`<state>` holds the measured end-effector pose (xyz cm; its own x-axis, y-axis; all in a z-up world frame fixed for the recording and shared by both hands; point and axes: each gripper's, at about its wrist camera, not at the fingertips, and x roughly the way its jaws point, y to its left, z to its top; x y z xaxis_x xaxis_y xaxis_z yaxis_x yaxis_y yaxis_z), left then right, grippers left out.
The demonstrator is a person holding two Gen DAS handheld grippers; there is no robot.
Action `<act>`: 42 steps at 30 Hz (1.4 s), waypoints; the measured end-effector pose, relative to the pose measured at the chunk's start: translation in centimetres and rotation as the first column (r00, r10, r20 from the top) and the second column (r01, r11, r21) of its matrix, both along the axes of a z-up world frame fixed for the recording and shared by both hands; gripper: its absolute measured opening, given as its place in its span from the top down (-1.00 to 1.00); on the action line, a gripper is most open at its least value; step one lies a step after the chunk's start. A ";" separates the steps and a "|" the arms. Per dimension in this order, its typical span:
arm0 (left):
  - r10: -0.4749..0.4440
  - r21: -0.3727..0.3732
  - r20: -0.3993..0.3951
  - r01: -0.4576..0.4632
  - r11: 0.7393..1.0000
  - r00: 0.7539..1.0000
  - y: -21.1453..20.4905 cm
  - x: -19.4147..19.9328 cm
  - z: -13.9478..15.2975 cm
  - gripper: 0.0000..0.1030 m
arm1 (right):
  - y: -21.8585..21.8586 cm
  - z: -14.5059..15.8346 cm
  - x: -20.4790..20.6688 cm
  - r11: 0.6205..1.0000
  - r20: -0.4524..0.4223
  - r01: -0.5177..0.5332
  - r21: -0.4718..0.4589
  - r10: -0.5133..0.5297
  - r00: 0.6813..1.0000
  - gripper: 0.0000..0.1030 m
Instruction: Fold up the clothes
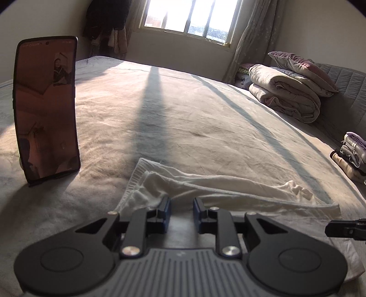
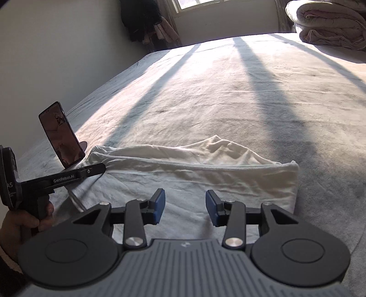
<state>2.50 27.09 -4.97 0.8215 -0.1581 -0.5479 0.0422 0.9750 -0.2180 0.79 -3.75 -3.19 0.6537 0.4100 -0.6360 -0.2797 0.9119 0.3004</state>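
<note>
A white garment point(image 1: 217, 185) point(image 2: 183, 169) lies flat and partly folded on the grey bed sheet point(image 1: 183, 109), with a ribbed hem along its left end. My left gripper point(image 1: 181, 209) hovers low over the garment's left part, jaws a little apart, nothing between the blue pads. From the side it appears as the left gripper point(image 2: 103, 168), its tip at the garment's left edge, held by a hand point(image 2: 22, 224). My right gripper point(image 2: 185, 205) stands wide open over the garment's near edge. The right gripper's point(image 1: 328, 228) tip shows at the frame's right edge.
A phone point(image 1: 45, 109) point(image 2: 61, 139) stands upright on a stand at the bed's left. A rolled quilt with a pillow point(image 1: 286, 96) point(image 2: 327, 22) lies at the far right. A stack of folded clothes point(image 1: 352, 153) sits at the right edge. A window point(image 1: 189, 16) is behind.
</note>
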 end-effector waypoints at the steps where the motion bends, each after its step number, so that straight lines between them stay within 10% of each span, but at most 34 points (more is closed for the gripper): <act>1: 0.012 0.001 0.011 -0.012 1.000 1.000 0.1 -0.3 0.3 0.55 | -0.5 -0.1 -0.3 0.999 -0.009 0.005 -0.033 -0.005 1.000 0.14; 13: -0.305 -0.082 0.058 0.309 0.947 0.951 -7.1 -3.8 0.5 0.20 | -2.2 1.4 -1.6 0.969 0.056 -0.093 -0.228 0.109 0.993 0.03; 29: -0.711 -0.006 0.008 0.711 0.704 0.704 -15.5 -8.2 -1.3 -0.15 | -5.8 -2.3 3.3 0.968 0.134 -0.134 -0.210 0.165 0.977 0.18; 32: -0.705 0.010 0.024 0.705 0.709 0.709 -14.6 -8.6 -0.6 -0.16 | -6.7 -2.0 3.9 0.979 0.130 -0.131 -0.155 0.151 0.980 0.21; 38: -0.538 0.090 0.111 0.531 0.843 0.836 -9.8 -6.9 1.3 -0.16 | -5.4 -0.4 3.0 0.975 0.166 -0.147 -0.165 0.174 0.971 0.07; 42: -0.476 0.144 0.084 0.462 0.875 0.876 -7.0 -5.2 1.0 -0.16 | -1.9 0.3 2.8 0.961 0.105 -0.221 -0.167 0.240 0.965 0.07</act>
